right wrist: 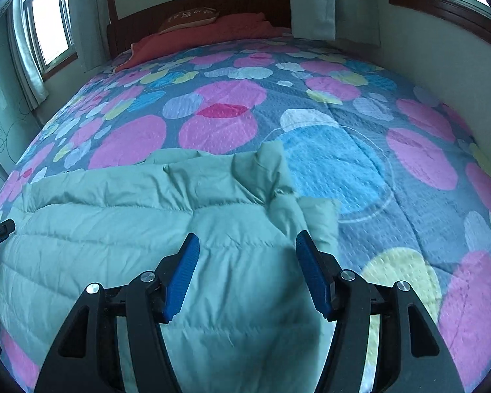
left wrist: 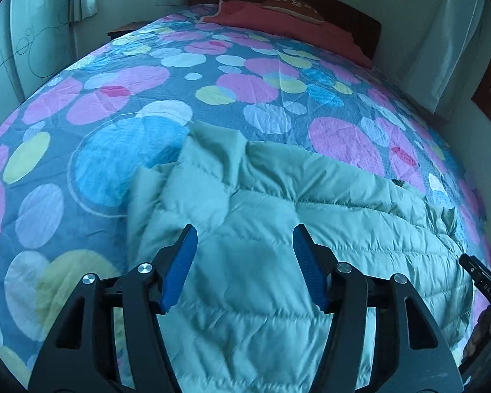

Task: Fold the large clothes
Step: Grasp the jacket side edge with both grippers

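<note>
1. Left wrist view: mint quilted puffer jacket (left wrist: 278, 229) lies bunched on polka-dot bedspread (left wrist: 114, 98), near edge.
2. My left gripper (left wrist: 244, 268) and right gripper (right wrist: 247, 275) hang spread, nothing pinched.
3. Jacket looks light, puffy, slippery; I'd pinch stitched hems or sleeve (right wrist: 271, 177), not filling.

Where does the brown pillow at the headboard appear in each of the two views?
Left wrist view: brown pillow at top, right of centre, on the red blanket.
Right wrist view: brown pillow at top, left of centre.
Shared landmark: the green quilted jacket in the foreground.
</note>
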The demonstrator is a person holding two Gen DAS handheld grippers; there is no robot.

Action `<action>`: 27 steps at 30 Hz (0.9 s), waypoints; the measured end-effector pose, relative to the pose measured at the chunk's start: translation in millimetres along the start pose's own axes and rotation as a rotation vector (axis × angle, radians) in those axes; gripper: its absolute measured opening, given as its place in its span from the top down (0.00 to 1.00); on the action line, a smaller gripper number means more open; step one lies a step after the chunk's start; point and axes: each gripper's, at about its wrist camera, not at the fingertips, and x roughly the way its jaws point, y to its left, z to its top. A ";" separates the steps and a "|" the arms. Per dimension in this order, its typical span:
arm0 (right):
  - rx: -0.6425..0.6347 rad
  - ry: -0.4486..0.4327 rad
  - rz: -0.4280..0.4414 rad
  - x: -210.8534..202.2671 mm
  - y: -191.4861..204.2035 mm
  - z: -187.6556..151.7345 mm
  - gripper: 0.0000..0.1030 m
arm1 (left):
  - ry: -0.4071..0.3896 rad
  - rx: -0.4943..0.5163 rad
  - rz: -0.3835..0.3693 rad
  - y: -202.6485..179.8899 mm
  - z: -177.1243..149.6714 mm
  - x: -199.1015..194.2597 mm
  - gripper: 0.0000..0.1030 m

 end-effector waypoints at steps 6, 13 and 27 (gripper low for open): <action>0.135 0.023 0.019 -44.0 -42.0 -50.6 0.34 | -0.031 -0.176 0.004 50.0 -56.6 -58.5 0.32; 0.254 0.102 0.096 -43.4 -51.9 -95.6 0.34 | 0.090 -0.273 -0.054 67.0 -118.8 -53.8 0.28; 0.383 0.066 0.173 -23.0 -41.0 -97.2 0.51 | 0.044 -0.405 -0.083 67.3 -108.6 -32.4 0.66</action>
